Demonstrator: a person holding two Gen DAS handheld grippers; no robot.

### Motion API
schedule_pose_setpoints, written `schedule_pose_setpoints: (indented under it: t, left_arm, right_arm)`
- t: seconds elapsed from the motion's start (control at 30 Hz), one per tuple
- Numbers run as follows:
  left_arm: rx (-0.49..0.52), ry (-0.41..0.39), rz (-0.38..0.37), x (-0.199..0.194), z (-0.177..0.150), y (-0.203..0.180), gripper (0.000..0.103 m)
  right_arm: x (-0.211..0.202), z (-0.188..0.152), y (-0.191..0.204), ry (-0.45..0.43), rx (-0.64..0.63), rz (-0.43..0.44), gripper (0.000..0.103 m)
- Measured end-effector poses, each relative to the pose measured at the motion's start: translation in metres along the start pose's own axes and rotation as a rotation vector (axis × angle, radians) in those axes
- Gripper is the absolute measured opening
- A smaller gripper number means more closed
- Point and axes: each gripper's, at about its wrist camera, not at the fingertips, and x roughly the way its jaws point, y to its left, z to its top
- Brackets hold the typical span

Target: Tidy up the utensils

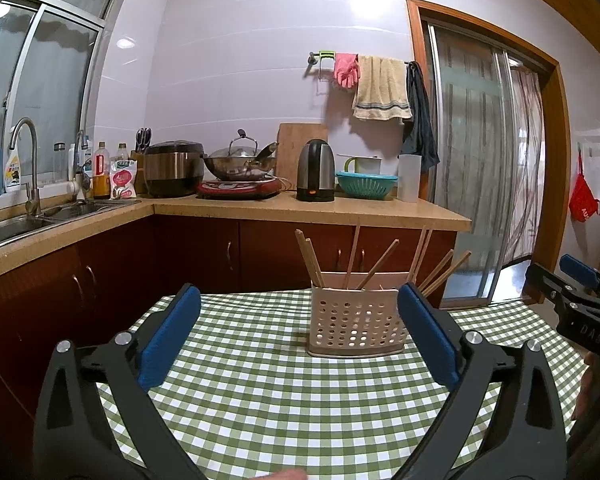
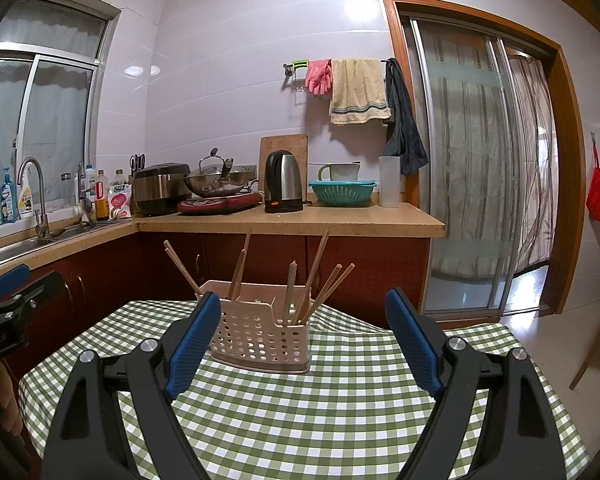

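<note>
From the left wrist camera, the left gripper has its blue-padded jaws spread wide with nothing between them, low over the green checked tablecloth. The perforated beige utensil holder stands upright on the far part of the table, wooden chopsticks leaning out of it at several angles. The right gripper shows at the right edge.

From the right wrist camera, the right gripper is likewise spread and empty. The utensil holder sits ahead, slightly left, with chopsticks inside. Behind, a counter carries a kettle and a wok.
</note>
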Motion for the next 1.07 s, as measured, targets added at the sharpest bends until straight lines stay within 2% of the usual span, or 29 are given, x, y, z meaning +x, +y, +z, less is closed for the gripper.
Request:
schedule_pose_setpoints:
  t: [0.37,0.63,0.83,1.07]
  left_arm:
    - [0.000,0.001,0.018,0.002,0.000,-0.001,0.099]
    - [-0.081,0.017,-0.008,0.006,0.000,0.004,0.099]
    - [-0.044,0.030,0.000,0.016,-0.002,0.005,0.099]
    - [-0.026,0.132,0.032,0.054,-0.018,0.015,0.099]
  right_arm:
    - [0.000,0.001,0.000,0.000,0.000,-0.001,0.083]
    - [0.002,-0.009,0.005,0.010,-0.001,0.001,0.083]
    - [0.007,-0.018,0.004,0.028,0.005,-0.001,0.083]
    - [0.021,-0.026,-0.005,0.061,0.013,-0.012,0.085]
